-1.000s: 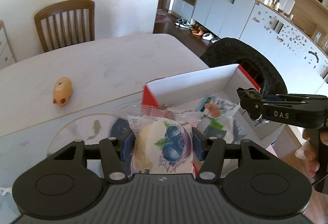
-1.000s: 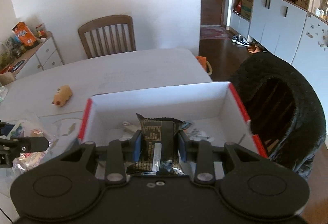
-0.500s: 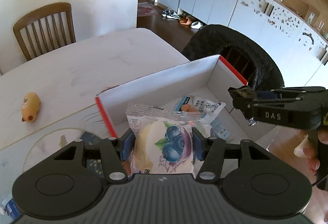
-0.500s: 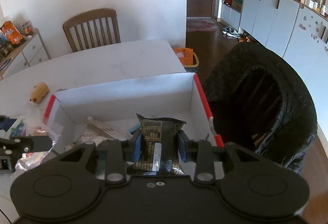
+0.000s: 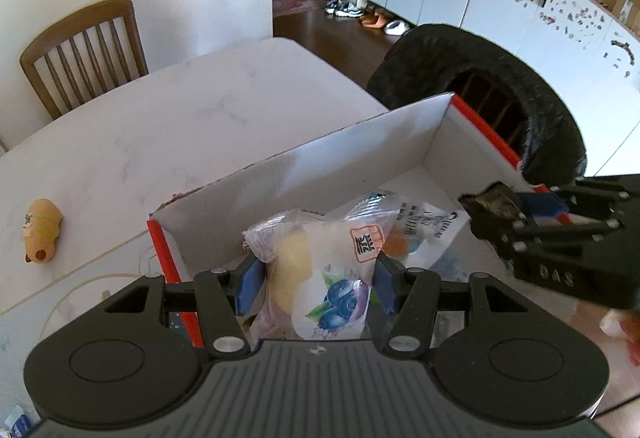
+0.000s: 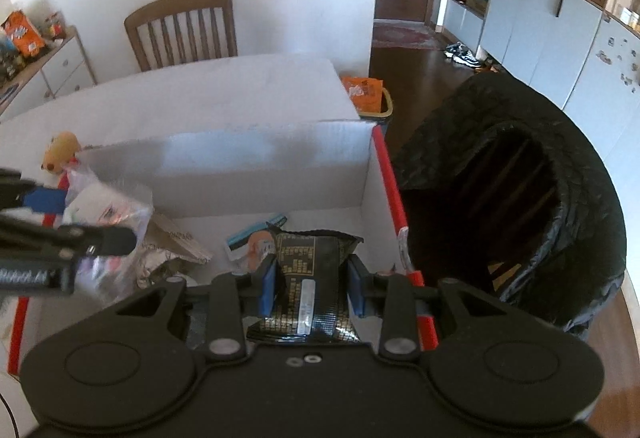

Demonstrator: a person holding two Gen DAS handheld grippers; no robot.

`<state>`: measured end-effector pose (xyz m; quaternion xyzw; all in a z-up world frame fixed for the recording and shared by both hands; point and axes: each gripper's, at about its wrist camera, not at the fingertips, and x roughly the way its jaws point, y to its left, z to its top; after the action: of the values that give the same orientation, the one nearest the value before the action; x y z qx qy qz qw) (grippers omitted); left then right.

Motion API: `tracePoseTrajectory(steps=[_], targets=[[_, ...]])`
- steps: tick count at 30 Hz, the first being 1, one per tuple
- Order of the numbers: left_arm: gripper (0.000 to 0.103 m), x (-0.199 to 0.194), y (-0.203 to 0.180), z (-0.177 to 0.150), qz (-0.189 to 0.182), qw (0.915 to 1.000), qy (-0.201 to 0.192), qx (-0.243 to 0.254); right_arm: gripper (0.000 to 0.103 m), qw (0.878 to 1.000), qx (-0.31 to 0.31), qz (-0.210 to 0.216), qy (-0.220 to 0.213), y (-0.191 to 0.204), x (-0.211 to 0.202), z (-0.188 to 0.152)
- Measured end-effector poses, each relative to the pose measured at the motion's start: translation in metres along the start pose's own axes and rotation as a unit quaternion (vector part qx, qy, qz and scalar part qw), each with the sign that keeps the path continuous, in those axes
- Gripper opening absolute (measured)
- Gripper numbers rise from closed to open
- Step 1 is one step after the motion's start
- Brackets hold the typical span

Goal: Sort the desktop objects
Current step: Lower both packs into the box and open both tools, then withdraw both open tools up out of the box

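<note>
My left gripper (image 5: pixel 316 280) is shut on a clear blueberry bun packet (image 5: pixel 320 278), held over the near left corner of the white cardboard box with red edges (image 5: pixel 360 153). My right gripper (image 6: pixel 312 286) is shut on a black foil snack packet (image 6: pixel 312 278), above the box's right side (image 6: pixel 384 197). In the left wrist view the right gripper (image 5: pixel 492 205) reaches in from the right over the box. Inside the box lie a white printed packet (image 5: pixel 428 230) and other wrappers (image 6: pixel 176 246). The left gripper (image 6: pixel 100 242) with its bun packet shows at the left of the right wrist view.
A small tan toy (image 5: pixel 42 230) lies on the white table (image 5: pixel 160 125) left of the box. A bin lined with a black bag (image 6: pixel 520 205) stands right of the table. A wooden chair (image 5: pixel 80 53) stands at the far side. An orange bag (image 6: pixel 364 93) sits in a small basket beyond the table.
Both grippers have moved forward and down over the box with their packets still gripped. The left one has passed from beside the box's left wall to above its interior.
</note>
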<state>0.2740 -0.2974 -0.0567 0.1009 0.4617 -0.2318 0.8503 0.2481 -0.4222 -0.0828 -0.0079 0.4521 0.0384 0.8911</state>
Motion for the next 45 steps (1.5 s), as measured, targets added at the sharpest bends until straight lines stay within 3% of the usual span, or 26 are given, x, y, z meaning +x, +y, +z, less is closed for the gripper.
tracePoseTrajectory(steps=[23, 32, 34, 36, 39, 45], targets=[[0.055, 0.041, 0.001, 0.008, 0.011, 0.9991, 0.039, 0.013, 0.034, 0.996, -0.062, 0.028, 0.061, 0.011, 0.021, -0.032], [0.056, 0.039, -0.001, 0.005, 0.01, 0.999, 0.036, 0.025, 0.037, 0.996, -0.068, 0.026, 0.061, 0.01, 0.021, -0.037], [0.061, 0.038, -0.001, 0.004, 0.008, 0.9991, 0.034, 0.024, 0.038, 0.995, -0.071, 0.024, 0.059, 0.01, 0.02, -0.037], [0.063, 0.035, -0.001, 0.003, 0.002, 0.9993, 0.03, 0.022, 0.04, 0.995, -0.077, 0.023, 0.056, 0.011, 0.017, -0.038], [0.065, 0.032, -0.002, 0.002, 0.0, 0.9994, 0.025, 0.024, 0.052, 0.995, -0.081, 0.02, 0.048, 0.009, 0.011, -0.038], [0.068, 0.024, -0.003, 0.002, -0.003, 0.9995, 0.016, 0.027, 0.054, 0.996, -0.08, 0.018, 0.035, 0.008, 0.0, -0.034]])
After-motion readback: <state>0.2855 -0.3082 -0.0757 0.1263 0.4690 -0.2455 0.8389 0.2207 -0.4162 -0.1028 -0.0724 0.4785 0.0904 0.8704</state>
